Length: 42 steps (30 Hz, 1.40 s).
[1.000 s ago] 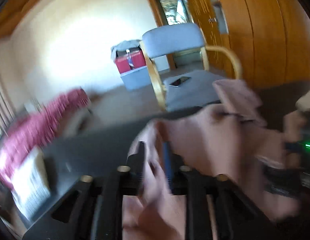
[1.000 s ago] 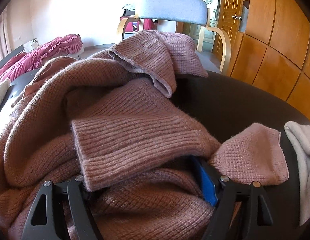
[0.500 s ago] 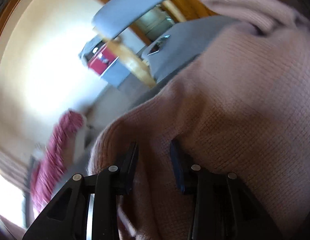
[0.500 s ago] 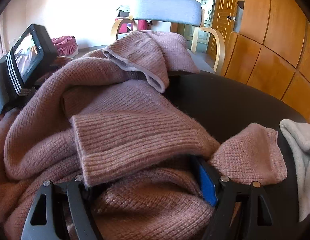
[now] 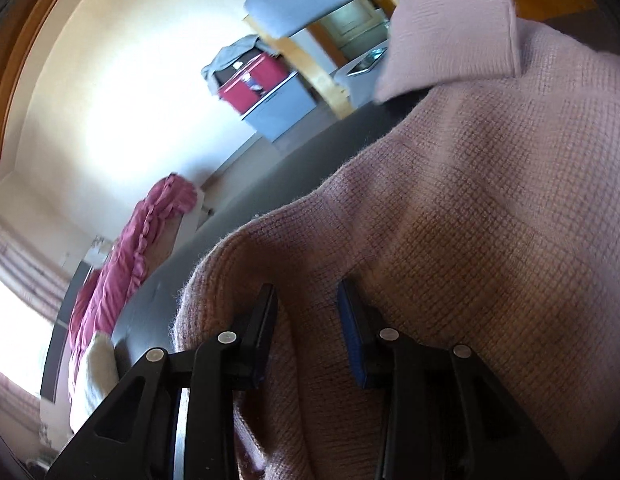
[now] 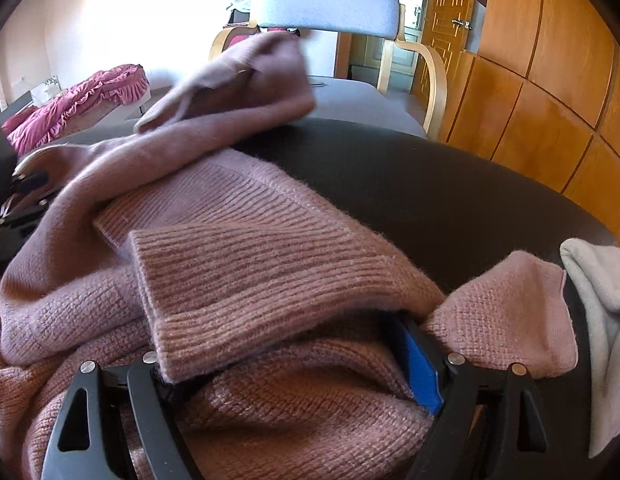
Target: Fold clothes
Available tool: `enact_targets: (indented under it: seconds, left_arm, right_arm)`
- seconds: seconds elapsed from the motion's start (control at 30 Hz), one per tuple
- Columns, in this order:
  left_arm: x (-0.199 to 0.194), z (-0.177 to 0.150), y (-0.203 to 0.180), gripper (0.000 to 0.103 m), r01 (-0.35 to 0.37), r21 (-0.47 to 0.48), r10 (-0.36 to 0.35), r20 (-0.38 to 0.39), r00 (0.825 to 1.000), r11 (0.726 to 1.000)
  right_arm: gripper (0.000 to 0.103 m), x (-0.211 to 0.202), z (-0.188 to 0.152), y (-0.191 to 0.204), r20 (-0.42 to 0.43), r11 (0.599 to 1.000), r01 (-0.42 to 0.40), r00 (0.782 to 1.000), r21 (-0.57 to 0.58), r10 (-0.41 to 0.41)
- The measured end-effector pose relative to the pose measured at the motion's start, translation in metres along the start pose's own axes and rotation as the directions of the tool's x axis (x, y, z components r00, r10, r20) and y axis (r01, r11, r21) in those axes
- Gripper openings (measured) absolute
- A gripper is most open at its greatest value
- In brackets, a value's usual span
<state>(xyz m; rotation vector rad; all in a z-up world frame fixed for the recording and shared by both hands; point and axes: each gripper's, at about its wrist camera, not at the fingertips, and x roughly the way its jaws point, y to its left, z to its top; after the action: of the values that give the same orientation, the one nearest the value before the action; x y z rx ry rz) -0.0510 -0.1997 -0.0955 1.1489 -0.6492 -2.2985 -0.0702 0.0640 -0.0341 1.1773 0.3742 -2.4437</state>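
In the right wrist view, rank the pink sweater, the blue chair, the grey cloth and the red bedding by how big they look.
1. Pink sweater, though nearness inflates it.
2. Blue chair.
3. Grey cloth and red bedding look alike; the cloth is cut off by the frame.

Blue chair (image 6: 330,4), perhaps red bedding (image 6: 82,98).

There was one pink knitted sweater (image 6: 246,256), one pale grey garment (image 6: 598,292), one blue-backed chair (image 6: 330,4), one red box (image 5: 250,82) and one dark bench (image 6: 450,192).
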Motion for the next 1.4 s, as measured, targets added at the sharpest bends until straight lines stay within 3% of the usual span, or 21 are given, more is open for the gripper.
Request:
enact_targets:
  seconds: [0.43, 0.73, 0.87, 0.93, 1.0, 1.07, 1.17, 1.23, 1.3, 1.37, 1.4]
  left_arm:
    - [-0.033, -0.035, 0.015, 0.034, -0.043, -0.146, 0.027, -0.111, 0.993, 0.988]
    - [-0.071, -0.072, 0.022, 0.034, -0.030, -0.334, -0.034, -0.182, 0.983, 0.942]
    - [-0.084, -0.078, 0.021, 0.035, -0.006, -0.345, -0.060, -0.179, 0.982, 0.939]
    - [-0.093, -0.077, 0.025, 0.035, 0.059, -0.336, -0.121, -0.167, 0.978, 0.940]
    - [-0.101, -0.075, 0.034, 0.035, 0.156, -0.345, -0.215, -0.138, 0.967, 0.926]
    - [-0.107, -0.069, 0.045, 0.035, 0.204, -0.354, -0.257, -0.110, 0.960, 0.913]
    - [-0.100, -0.055, 0.057, 0.036, 0.168, -0.312, -0.198, -0.064, 0.978, 0.935]
    - [-0.096, -0.046, 0.066, 0.041, 0.143, -0.285, -0.159, -0.032, 0.987, 0.948]
    - [-0.089, -0.038, 0.071, 0.044, 0.120, -0.254, -0.127, -0.012, 0.992, 0.960]
    - [-0.069, -0.036, 0.061, 0.043, 0.111, -0.209, -0.123, -0.045, 0.991, 0.972]
    - [-0.061, -0.036, 0.056, 0.044, 0.101, -0.192, -0.114, -0.057, 0.992, 0.976]
  right_arm:
    - [0.085, 0.023, 0.021, -0.003, 0.004, 0.996, 0.040, 0.999, -0.076, -0.040]
    - [0.087, 0.039, 0.045, 0.009, 0.026, 0.991, 0.088, 0.996, -0.104, -0.085]
    - [0.087, 0.036, 0.048, 0.009, 0.011, 0.994, 0.067, 0.998, -0.091, -0.066]
    - [0.086, 0.029, 0.048, 0.009, -0.003, 0.994, 0.060, 0.998, -0.096, -0.061]
    - [0.081, 0.013, 0.043, 0.014, 0.005, 0.990, 0.080, 0.997, -0.118, -0.080]
    - [0.079, -0.010, 0.035, 0.020, 0.048, 0.983, 0.103, 0.994, -0.151, -0.097]
    - [0.079, -0.046, 0.018, 0.025, 0.114, 0.980, 0.103, 0.990, -0.171, -0.084]
    - [0.079, -0.050, 0.009, 0.034, 0.109, 0.982, 0.065, 0.993, -0.176, -0.046]
    - [0.069, -0.050, 0.001, 0.043, 0.092, 0.983, 0.019, 0.996, -0.181, -0.003]
    - [0.029, -0.051, -0.008, 0.052, 0.074, 0.982, -0.026, 0.996, -0.185, 0.040]
    - [0.023, -0.051, -0.012, 0.057, 0.065, 0.981, -0.049, 0.996, -0.187, 0.062]
